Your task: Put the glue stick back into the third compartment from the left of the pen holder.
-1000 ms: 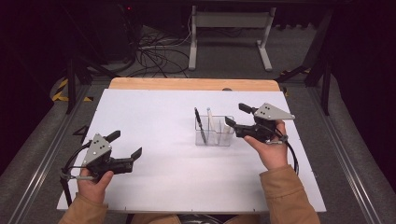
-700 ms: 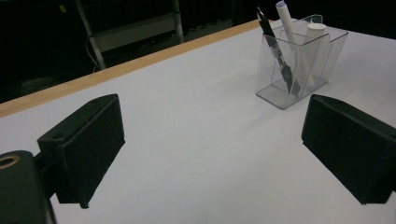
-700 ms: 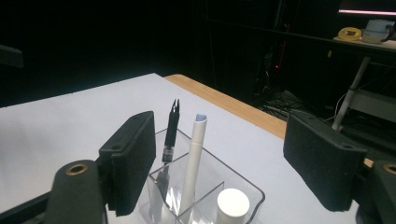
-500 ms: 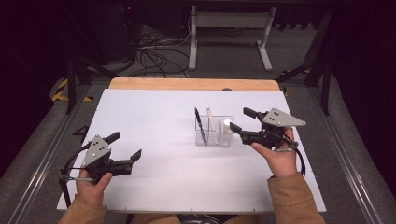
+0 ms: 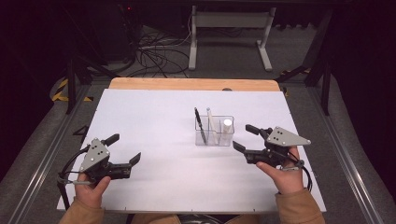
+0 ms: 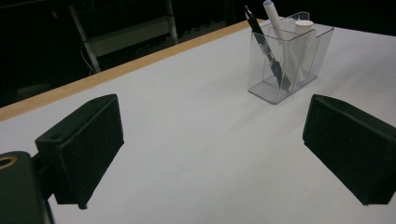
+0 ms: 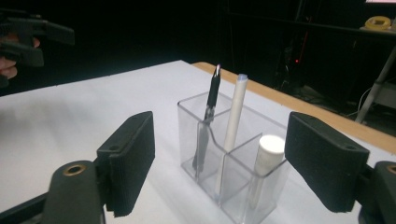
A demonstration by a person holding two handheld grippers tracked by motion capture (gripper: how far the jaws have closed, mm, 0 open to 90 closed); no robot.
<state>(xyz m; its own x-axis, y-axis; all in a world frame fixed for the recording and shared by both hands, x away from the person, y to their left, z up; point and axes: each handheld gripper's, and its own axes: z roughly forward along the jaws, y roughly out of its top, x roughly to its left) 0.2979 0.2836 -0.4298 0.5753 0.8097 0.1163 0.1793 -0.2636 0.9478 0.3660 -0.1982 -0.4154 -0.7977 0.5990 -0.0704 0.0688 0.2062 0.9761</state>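
Quick read of the setup: there's a clear plastic organizer [image 5: 214, 131] sitting a bit right of centre on the white worktop [image 5: 154, 121], nearer the far half than the near edge. It's split into compartments. A black pen [image 5: 200, 125] and a white pen [image 5: 210, 120] both lean in the left part, tips down, and a stubby white-capped marker [image 5: 226, 130] stands upright in the right part. The two pens lean because the box is much shorter than they are, so they tip over against its rim.

The right gripper [image 5: 246, 138] is just to the right of the organizer, close but not touching. Its fingers [image 7: 127, 161] are spread apart with nothing between them. In the right gripper view they frame the box, so my guess is it's set up to go for one of the things in it, and the white-capped marker sits nearest.

The left gripper [image 5: 124, 149] is parked well away at the near left of the worktop. Its fingers [image 6: 84, 144] are wide open too and empty, pointing toward the organizer from a distance.

Room-wise it's easy going: bare white surface all round the box, with the wooden strip [image 5: 187, 84] of the far edge well behind it. One catch, as I see it: the pens stick up above the rim, so coming in low from the side could knock them or shove the light box along. Coming from above looks safer.
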